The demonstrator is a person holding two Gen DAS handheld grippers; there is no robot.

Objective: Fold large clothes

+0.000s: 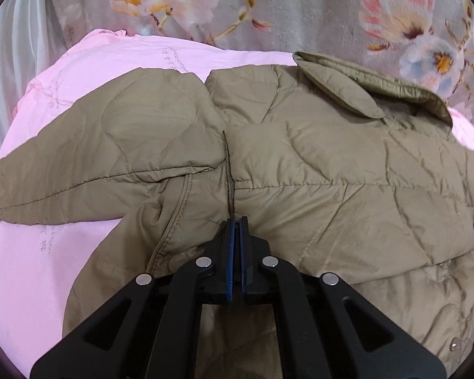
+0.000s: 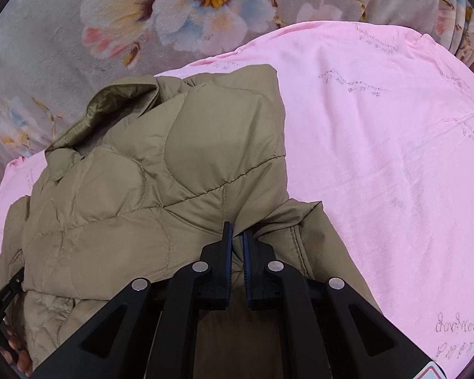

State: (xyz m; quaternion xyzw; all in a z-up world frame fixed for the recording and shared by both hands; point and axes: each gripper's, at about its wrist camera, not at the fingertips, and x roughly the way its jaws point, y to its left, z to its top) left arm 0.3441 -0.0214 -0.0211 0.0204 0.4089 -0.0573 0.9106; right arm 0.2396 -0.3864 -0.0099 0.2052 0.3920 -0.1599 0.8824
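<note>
An olive quilted jacket (image 1: 316,164) lies on a pink sheet (image 1: 41,252), collar (image 1: 347,94) at the far right, one sleeve (image 1: 79,170) stretched out to the left. My left gripper (image 1: 236,221) is shut on the jacket fabric at a seam near the armpit. In the right wrist view the jacket (image 2: 136,189) has its other sleeve (image 2: 230,132) folded over the body. My right gripper (image 2: 236,230) is shut on a fold of that jacket fabric at the near edge.
The pink sheet (image 2: 395,158) lies over a grey floral blanket (image 2: 63,47), which also shows in the left wrist view (image 1: 300,9). The other gripper's black edge (image 2: 3,300) and the person's fingers (image 2: 19,353) show at the lower left of the right wrist view.
</note>
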